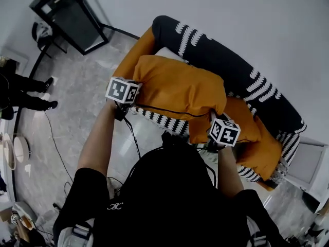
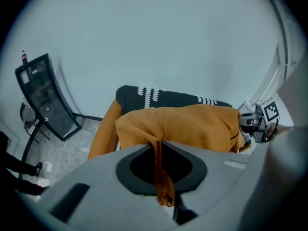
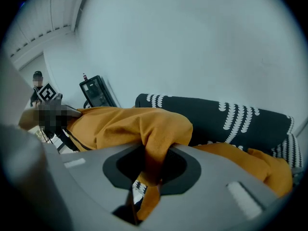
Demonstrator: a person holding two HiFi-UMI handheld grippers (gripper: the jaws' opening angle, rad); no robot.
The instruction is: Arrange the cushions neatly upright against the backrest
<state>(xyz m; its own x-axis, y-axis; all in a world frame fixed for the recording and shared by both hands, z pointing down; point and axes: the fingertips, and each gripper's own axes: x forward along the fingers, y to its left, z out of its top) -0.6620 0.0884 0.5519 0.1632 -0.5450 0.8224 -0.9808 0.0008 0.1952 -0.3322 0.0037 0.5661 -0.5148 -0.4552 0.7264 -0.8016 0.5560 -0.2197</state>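
A large orange cushion [image 1: 180, 89] hangs over the sofa seat, carried between both grippers. My left gripper [image 1: 134, 103] is shut on its left corner; in the left gripper view a fold of orange fabric [image 2: 159, 167] is pinched between the jaws [image 2: 161, 177]. My right gripper [image 1: 213, 120] is shut on the right corner, where cloth [image 3: 154, 148] bunches in the jaws [image 3: 151, 172]. Behind the cushion runs the black backrest [image 1: 231, 60] with white patterning. A second orange cushion [image 1: 259, 145] lies on the sofa's right end.
A black glass-front cabinet [image 1: 69, 14] stands at the far left by the wall. A person's legs [image 1: 28, 91] show at the left edge. Cables [image 1: 56, 148] trail over the grey floor. A white side table [image 1: 306, 163] sits right of the sofa.
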